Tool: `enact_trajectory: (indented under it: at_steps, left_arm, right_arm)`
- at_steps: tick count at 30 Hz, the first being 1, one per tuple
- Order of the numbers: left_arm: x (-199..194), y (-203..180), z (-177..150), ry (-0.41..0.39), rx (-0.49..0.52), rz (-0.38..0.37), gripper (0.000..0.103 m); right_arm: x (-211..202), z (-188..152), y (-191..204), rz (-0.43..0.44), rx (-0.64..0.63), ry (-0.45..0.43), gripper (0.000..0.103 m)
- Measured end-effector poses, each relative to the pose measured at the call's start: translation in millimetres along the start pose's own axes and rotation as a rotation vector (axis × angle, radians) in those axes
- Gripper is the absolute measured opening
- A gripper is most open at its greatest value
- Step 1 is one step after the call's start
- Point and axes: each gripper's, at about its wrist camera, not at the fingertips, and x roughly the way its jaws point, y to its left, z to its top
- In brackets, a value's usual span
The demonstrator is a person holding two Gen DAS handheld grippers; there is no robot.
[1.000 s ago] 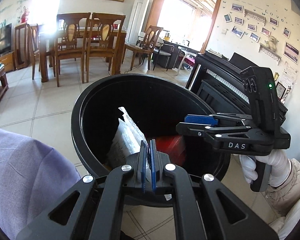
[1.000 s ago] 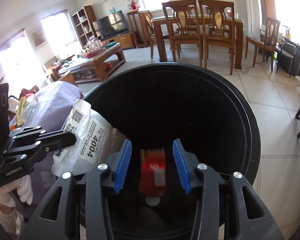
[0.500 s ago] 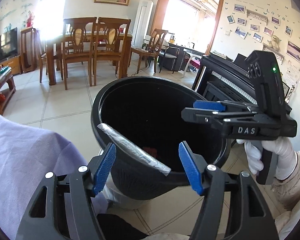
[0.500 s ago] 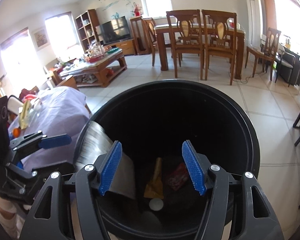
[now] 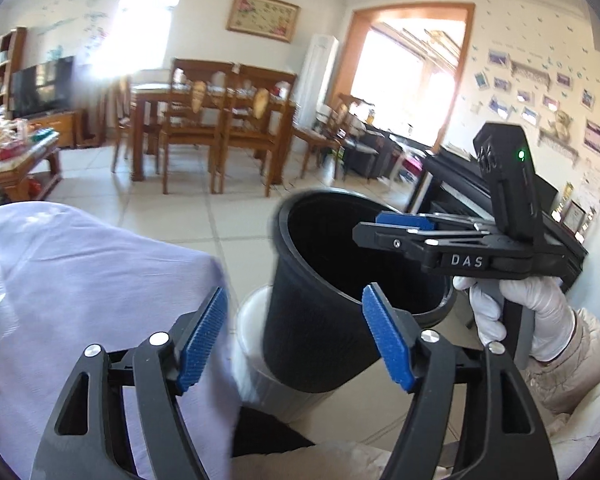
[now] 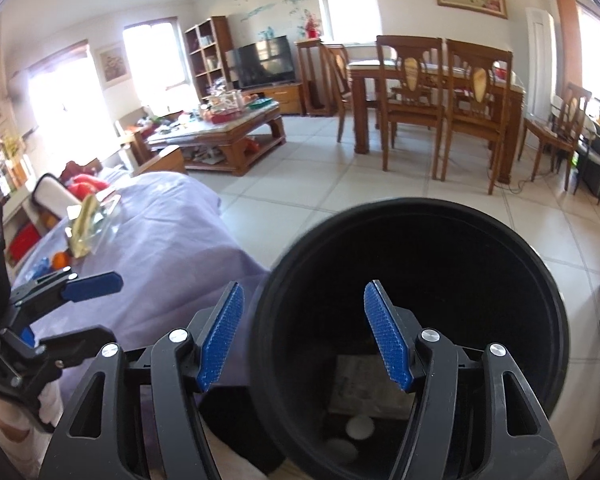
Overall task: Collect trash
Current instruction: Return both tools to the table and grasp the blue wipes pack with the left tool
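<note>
Left hand-held gripper [image 5: 296, 338] gapes empty; black bin [image 6: 412, 320] depths dim, contents unclear

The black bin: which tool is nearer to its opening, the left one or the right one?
Right. The right tool hangs open over the black bin, one pad above the opening. The left tool is open too, but lower, beside the bin's outer wall.

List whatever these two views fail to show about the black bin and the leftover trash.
- Round black plastic bin: its bottom is dark in the right wrist view, with only pale scraps showing, kind unclear; the right claw covers part.
- Left wrist view: the bin's wall hides its contents.
- Yellowish wrapper on the purple sheet: too small to identify.
</note>
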Motion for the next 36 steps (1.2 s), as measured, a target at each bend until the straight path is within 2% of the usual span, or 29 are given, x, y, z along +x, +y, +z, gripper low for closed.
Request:
enact_trajectory:
  at_steps: [8,20,26,29,32,36]
  left_arm:
    - [-72.7,51.4,-15.3,-0.091,-0.082,0.164,0.080]
    - [-176.7,143.0,-59.2,-0.137,-0.266,0.453,0.080]
    - [-215.1,178.0,-72.6,-0.100,-0.313,0.561,0.081]
    - [-226.3,195.0,-79.0,-0.041,-0.329,0.605,0.081]
    - [-230.5,211.9,-81.2,0.022,-0.331,0.626,0.081]
    - [-224.9,220.2,-85.0,0.119,-0.306,0.635,0.081]
  right_arm:
    - [30.5,21.6,83.3,0.117,-0.085,0.007,0.063]
    - [92.0,43.5,207.5,0.277,-0.183,0.061,0.063]
    - [127.6,56.4,246.5,0.323,-0.186,0.109,0.063]
    - [142.9,64.5,262.4,0.337,-0.185,0.122,0.063]
    - [157.5,73.8,276.4,0.348,-0.193,0.140,0.057]
    - [176.1,79.5,291.9,0.344,-0.198,0.158,0.057]
